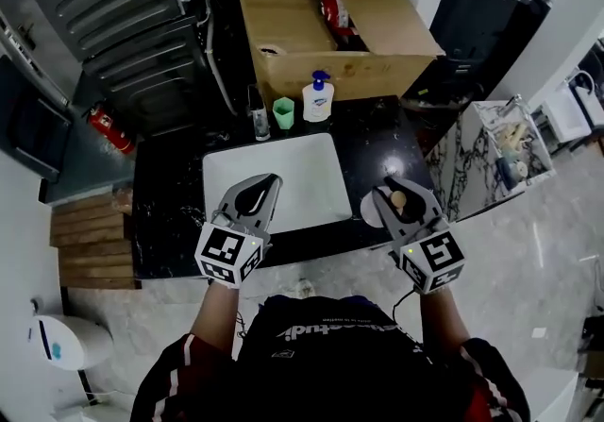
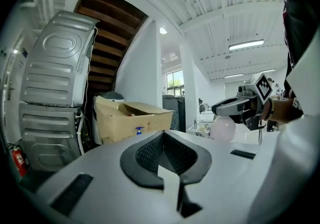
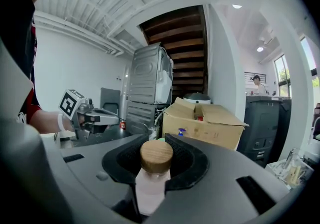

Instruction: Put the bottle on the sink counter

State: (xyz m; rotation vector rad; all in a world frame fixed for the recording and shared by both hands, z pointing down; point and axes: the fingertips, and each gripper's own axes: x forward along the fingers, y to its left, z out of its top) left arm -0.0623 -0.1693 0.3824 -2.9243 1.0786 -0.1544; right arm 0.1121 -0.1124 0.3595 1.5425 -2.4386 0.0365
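Grippers are showing side by side in the head view, both reaching over the near edge of the dark bench. The left gripper is lying over a white rectangle set in the bench, its jaws pressed together with nothing in them. The right gripper is carrying the bottle over the bench, just right of that rectangle. Near the bench's far edge a pump dispenser and a green cup are standing in front of an open cardboard box.

The left gripper view is showing its black pads meeting at the tips, empty. To the right, the other gripper is holding the pale, rounded bottle in the air. Grey machines are standing stacked at the left.

The right gripper view is showing the jaws clamping the bottle's pinkish body. Its wooden cap is standing upright between the pads, and the closed left gripper is showing off to the left.
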